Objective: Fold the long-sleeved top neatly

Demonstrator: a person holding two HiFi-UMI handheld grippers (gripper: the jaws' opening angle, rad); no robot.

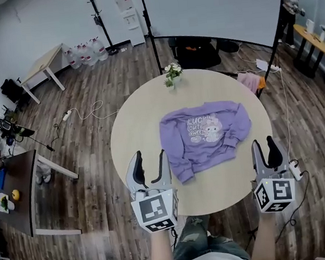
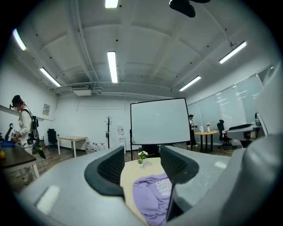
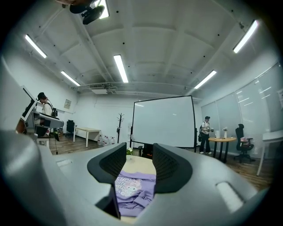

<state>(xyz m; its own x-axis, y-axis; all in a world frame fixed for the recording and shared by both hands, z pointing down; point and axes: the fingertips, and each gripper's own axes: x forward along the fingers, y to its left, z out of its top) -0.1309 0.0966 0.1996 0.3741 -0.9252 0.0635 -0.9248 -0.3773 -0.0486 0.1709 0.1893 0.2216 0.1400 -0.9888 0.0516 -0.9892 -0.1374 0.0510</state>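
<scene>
Wood-grain plank flooring (image 1: 87, 179) fills most of the head view, and a tall white projection screen (image 1: 213, 7) stands at the upper right of the frame. In the middle sits a round, pale beige tabletop (image 1: 139, 129). The lilac long-sleeved top (image 1: 203, 137) lies flat on it, a little right of the tabletop's centre, set slightly crooked, with its printed front with a cartoon figure facing up. One sleeve runs down toward the lower left of the garment.

The left claw (image 1: 149, 156), grey with black ribbed pads, hangs at the tabletop's lower left edge. Its jaws stand wide apart with nothing gripped. In the left gripper view the top shows beyond the gap, low and to the right. The right claw (image 1: 264, 142) hangs at the tabletop's lower right edge, clear of the garment, jaws likewise wide and holding nothing. The right gripper view shows the top's print through the gap.

A crumpled pink cloth (image 1: 250, 81) lies at the tabletop's upper right rim. A small pot of white flowers (image 1: 173, 73) stands near the far edge, above the top.
</scene>
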